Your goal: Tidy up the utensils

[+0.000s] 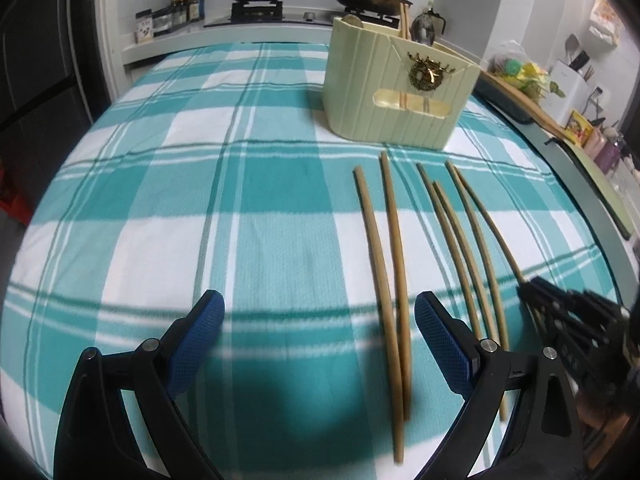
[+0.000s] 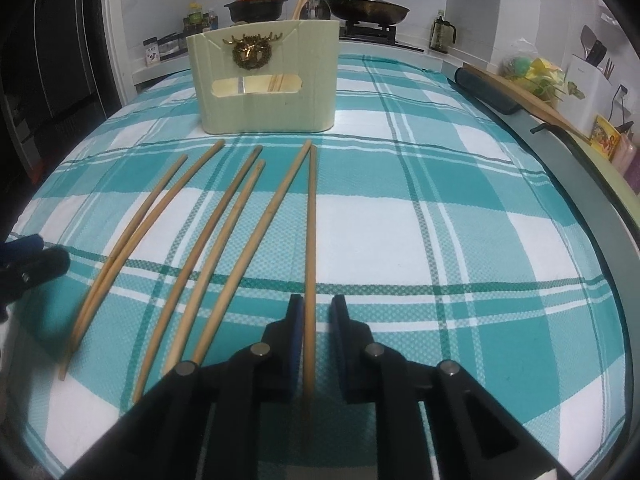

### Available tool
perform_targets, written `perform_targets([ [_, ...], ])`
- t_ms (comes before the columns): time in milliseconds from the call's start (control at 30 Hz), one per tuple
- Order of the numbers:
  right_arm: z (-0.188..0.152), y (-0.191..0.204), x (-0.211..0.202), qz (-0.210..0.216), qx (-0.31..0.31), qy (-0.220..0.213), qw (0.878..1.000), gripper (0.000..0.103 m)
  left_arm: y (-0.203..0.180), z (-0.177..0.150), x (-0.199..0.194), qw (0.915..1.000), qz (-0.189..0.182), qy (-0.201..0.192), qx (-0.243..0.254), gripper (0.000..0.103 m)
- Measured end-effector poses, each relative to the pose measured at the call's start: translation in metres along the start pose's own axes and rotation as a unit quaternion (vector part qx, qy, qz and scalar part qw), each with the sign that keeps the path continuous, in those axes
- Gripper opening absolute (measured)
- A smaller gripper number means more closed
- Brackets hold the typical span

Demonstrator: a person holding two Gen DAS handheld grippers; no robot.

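Several wooden chopsticks lie in loose pairs on the teal checked cloth (image 2: 440, 220). My right gripper (image 2: 318, 320) stands over the rightmost chopstick (image 2: 310, 220), which runs between its fingers. The left pad is against it and the right pad stands apart, so the narrow jaws are open. My left gripper (image 1: 320, 312) is wide open low over the cloth, and the leftmost pair of chopsticks (image 1: 390, 280) lies just inside its right finger, untouched. Behind the chopsticks stands a cream utensil holder (image 2: 264, 84) (image 1: 400, 92) with chopsticks and a spoon in it.
A stove with a red-lidded pot (image 2: 256, 6) and a frying pan (image 2: 368, 10) runs along the back, with bottles (image 2: 196, 20) at its left. A dark mat and wooden board (image 2: 520, 92) line the table's right edge. The cloth's left and right parts hold nothing.
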State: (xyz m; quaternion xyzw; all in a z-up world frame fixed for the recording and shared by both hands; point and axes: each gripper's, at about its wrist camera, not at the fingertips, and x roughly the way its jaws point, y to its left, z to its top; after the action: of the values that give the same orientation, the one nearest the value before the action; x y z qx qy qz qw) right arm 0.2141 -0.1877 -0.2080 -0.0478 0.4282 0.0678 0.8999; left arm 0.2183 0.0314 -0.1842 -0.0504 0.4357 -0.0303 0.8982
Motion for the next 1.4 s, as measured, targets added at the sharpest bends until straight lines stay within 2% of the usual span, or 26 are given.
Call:
perform_targets([
  [133, -0.001, -0.001, 0.000, 0.003, 0.001, -0.003, 1.000, 0.014, -0.005, 0.016, 0.014, 0.9998, 0.018, -0.005, 0.007, 0.096],
  [400, -0.005, -0.002, -0.001, 0.005, 0.000, -0.012, 1.000, 0.015, -0.013, 0.018, 0.047, 0.9976, 0.059, 0.022, 0.030, 0.096],
  [600, -0.004, -0.004, -0.001, 0.012, 0.005, -0.014, 1.000, 0.015, -0.010, 0.012, 0.049, 0.9975, 0.058, 0.030, 0.027, 0.095],
  [667, -0.004, -0.004, -0.001, 0.013, 0.002, -0.011, 1.000, 0.015, -0.012, 0.009, 0.045, 0.9976, 0.053, 0.033, 0.031, 0.088],
  [767, -0.002, -0.004, 0.000, 0.018, -0.006, -0.008, 1.000, 0.015, -0.015, 0.003, 0.036, 0.9972, 0.055, 0.029, 0.041, 0.066],
  [833, -0.002, -0.005, -0.001, 0.017, -0.008, -0.007, 1.000, 0.012, -0.018, 0.001, 0.031, 0.9975, 0.044, 0.029, 0.046, 0.033],
  [867, -0.002, -0.006, -0.001, 0.014, -0.006, -0.007, 1.000, 0.007, -0.019, 0.000, 0.029, 0.9977, 0.040, 0.029, 0.047, 0.028],
  [933, -0.003, -0.008, -0.001, 0.011, -0.003, -0.006, 1.000, 0.006, -0.021, -0.003, 0.027, 0.9974, 0.041, 0.028, 0.051, 0.011],
  [1100, -0.007, -0.018, -0.005, -0.006, 0.001, -0.002, 1.000, 0.006, -0.010, -0.009, 0.021, 0.9986, 0.035, 0.026, 0.029, 0.006],
  [1300, -0.020, -0.040, -0.016, -0.029, 0.016, 0.010, 0.999, 0.006, 0.006, -0.020, 0.010, 0.9992, 0.025, 0.031, -0.005, 0.007],
  [1400, -0.025, -0.047, -0.021, -0.019, 0.020, 0.014, 1.000, 0.007, 0.009, -0.023, 0.005, 0.9993, 0.014, 0.032, -0.011, 0.010],
])
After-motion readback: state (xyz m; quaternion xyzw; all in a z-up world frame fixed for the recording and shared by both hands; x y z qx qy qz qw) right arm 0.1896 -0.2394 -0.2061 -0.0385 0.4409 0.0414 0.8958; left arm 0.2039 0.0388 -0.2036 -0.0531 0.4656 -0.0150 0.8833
